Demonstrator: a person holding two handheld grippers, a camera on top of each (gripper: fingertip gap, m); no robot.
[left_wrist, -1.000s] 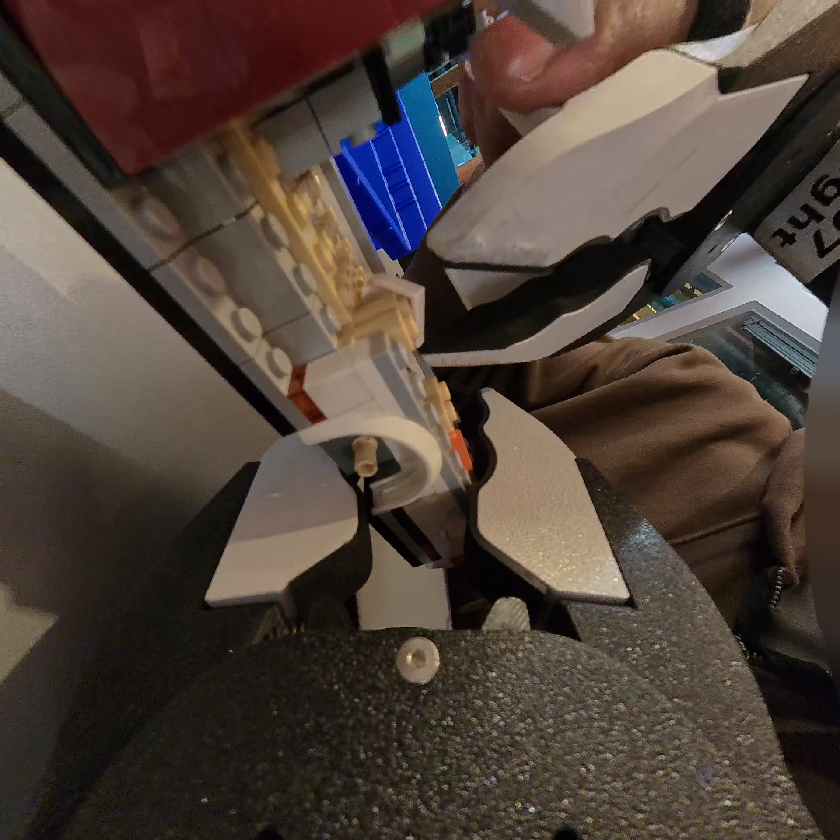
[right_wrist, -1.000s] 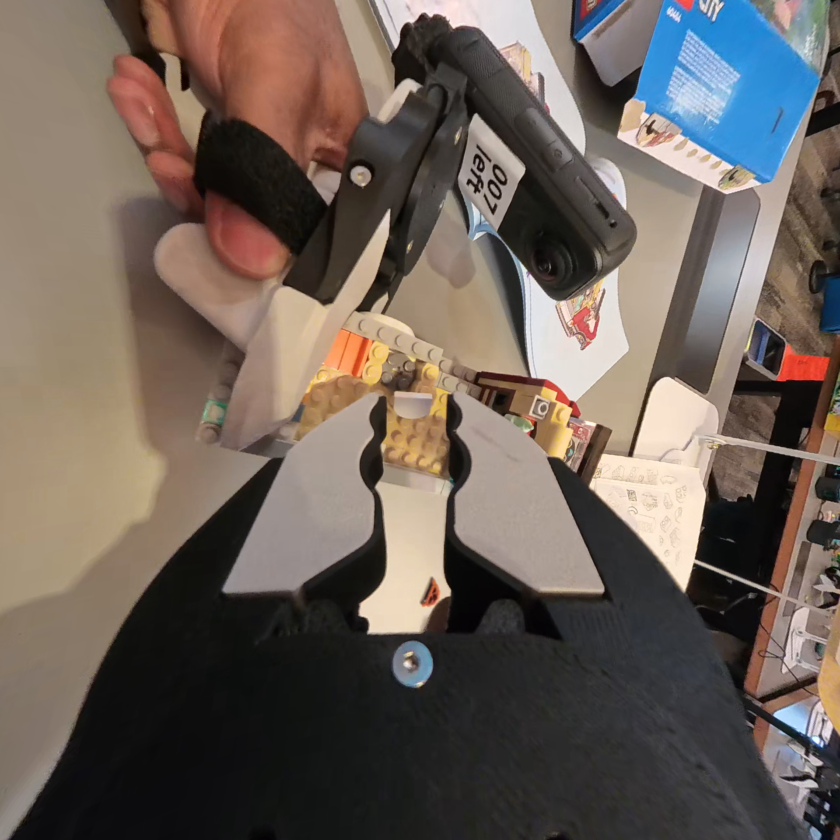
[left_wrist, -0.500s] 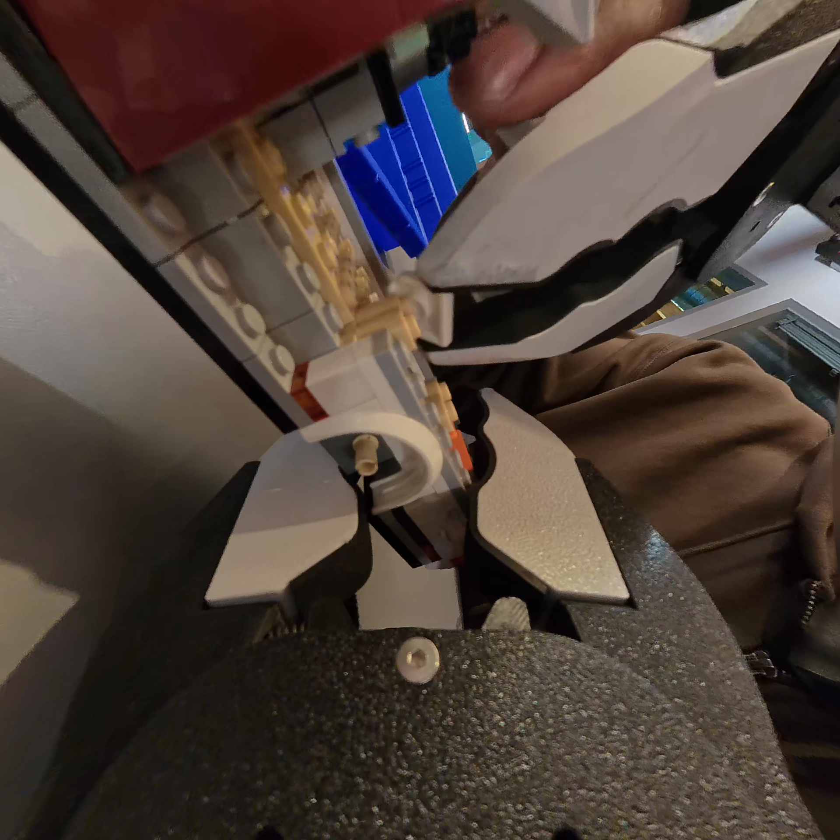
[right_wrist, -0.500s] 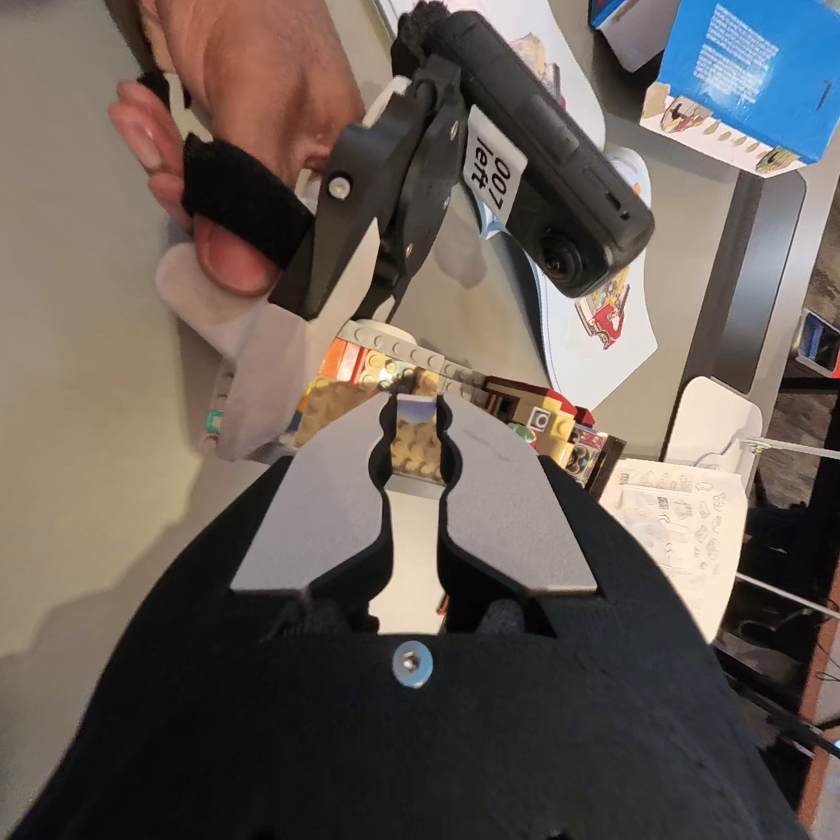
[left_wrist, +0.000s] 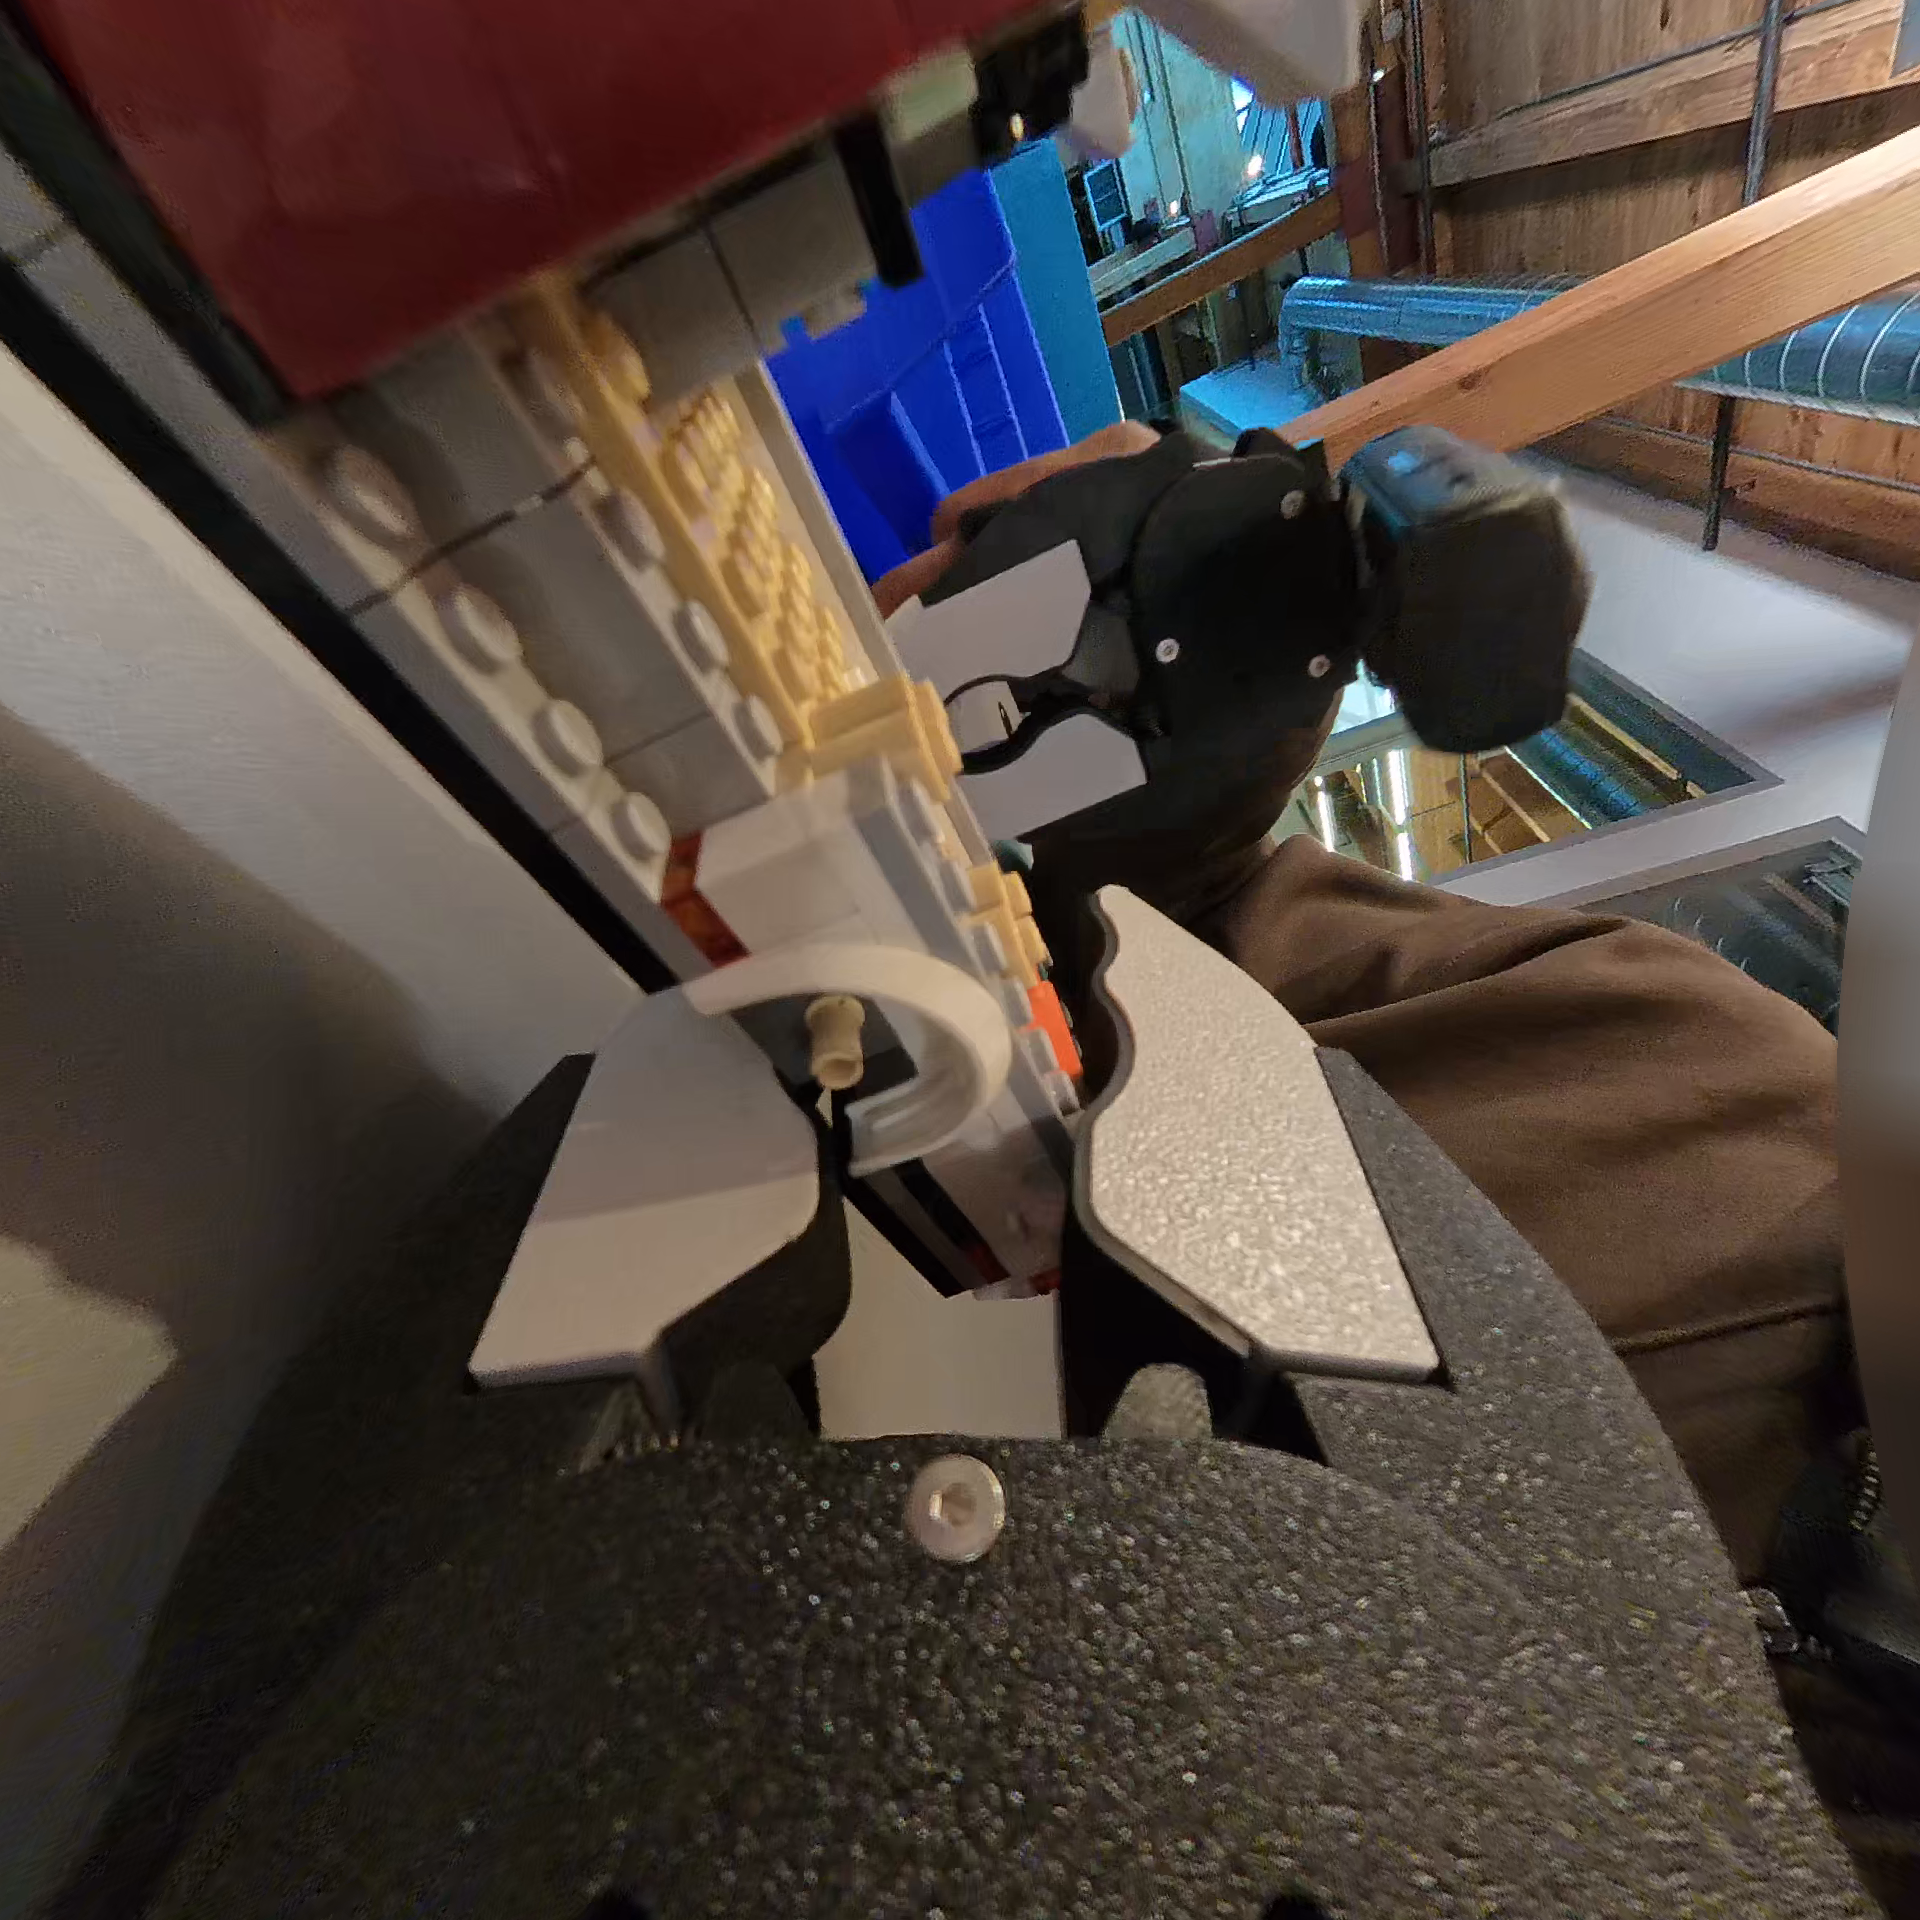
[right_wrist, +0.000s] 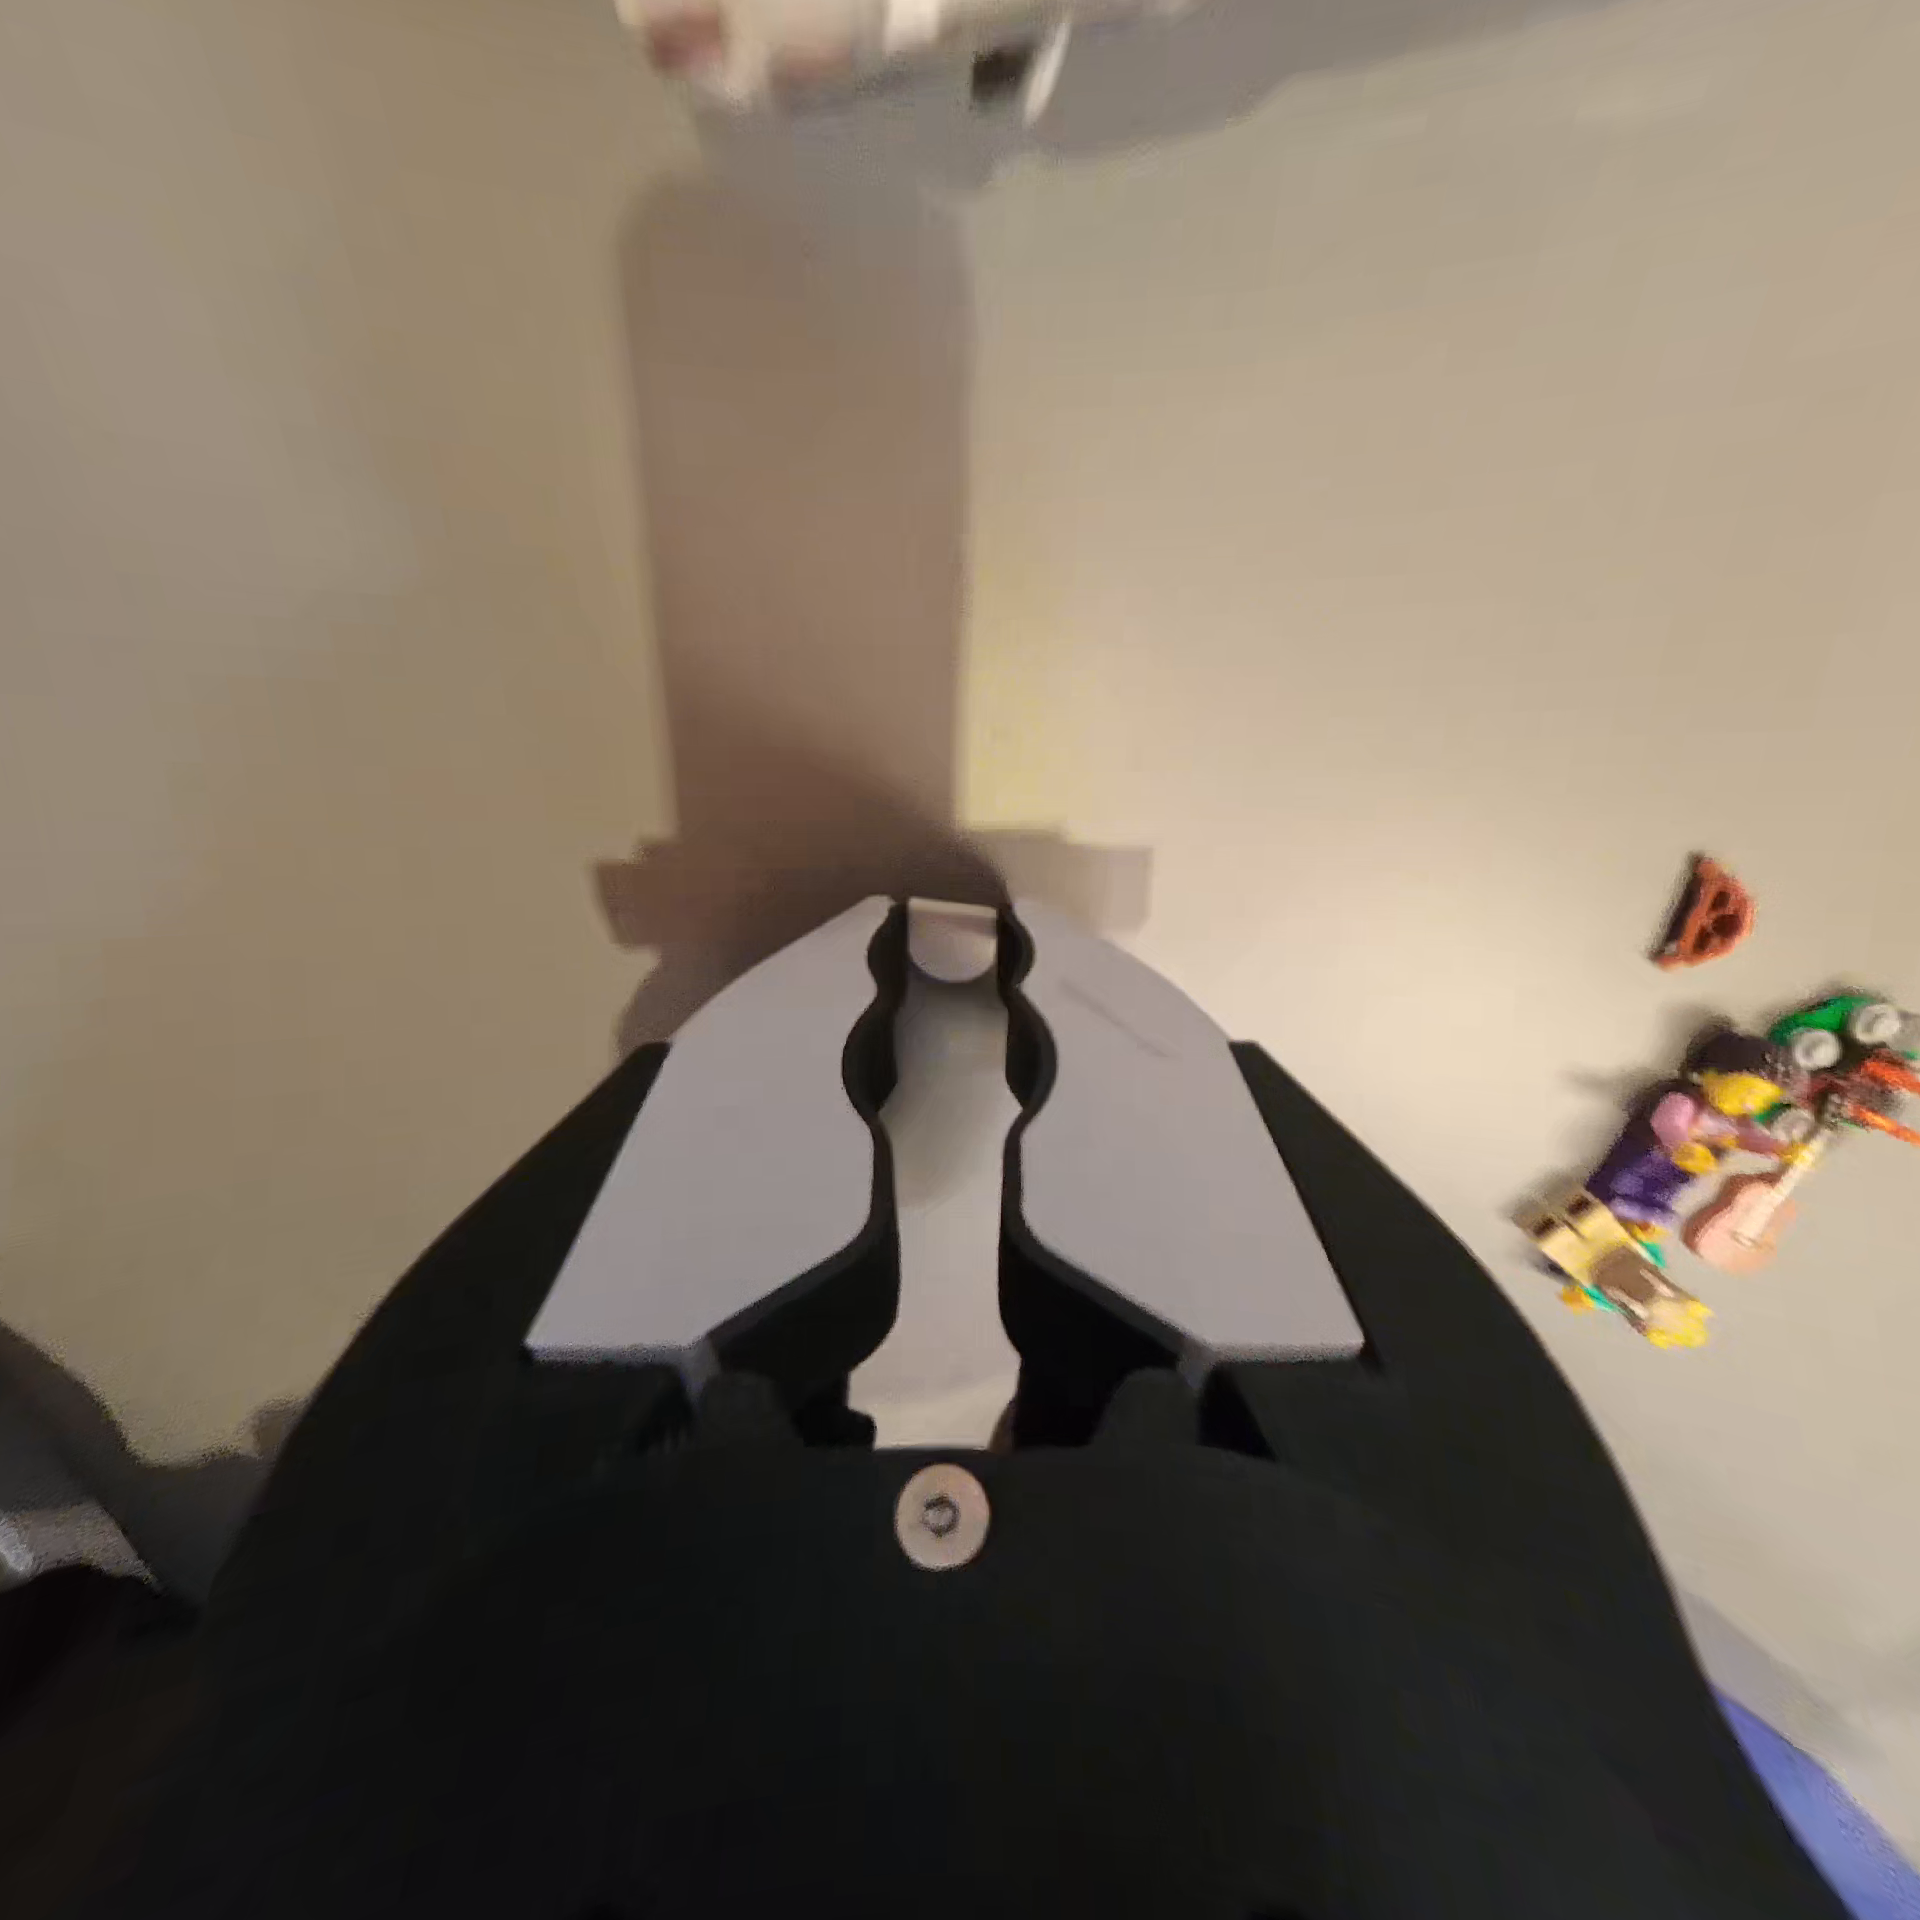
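Left wrist view: the left gripper (left_wrist: 961, 1049) has its fingers clamped on the near end of a toy-brick model (left_wrist: 727, 727). The model is made of grey studded plates, tan pieces and orange bricks under a dark red roof section (left_wrist: 416, 156). A white curved arch piece (left_wrist: 914, 1023) and a small tan pin (left_wrist: 836, 1039) sit right between the fingertips. The left pad lies against the arch side and the right pad against the orange-and-grey edge. Beyond the fingertips and to their right, the right gripper (left_wrist: 987, 717) is held by a hand, its fingers close together near the tan bricks at the model's edge; whether they touch cannot be told. A brown sleeve (left_wrist: 1507, 1091) lies just right of the right finger, and a blue bin (left_wrist: 935, 395) shows behind the model.

Right wrist view: the right gripper (right_wrist: 951, 935) is narrowed onto a small white rounded piece (right_wrist: 948, 951) pinched at its fingertips, over a beige table (right_wrist: 1351, 520). Well to the right of the fingers lie a minifigure cluster (right_wrist: 1714, 1164) and a small brown piece (right_wrist: 1704, 925).
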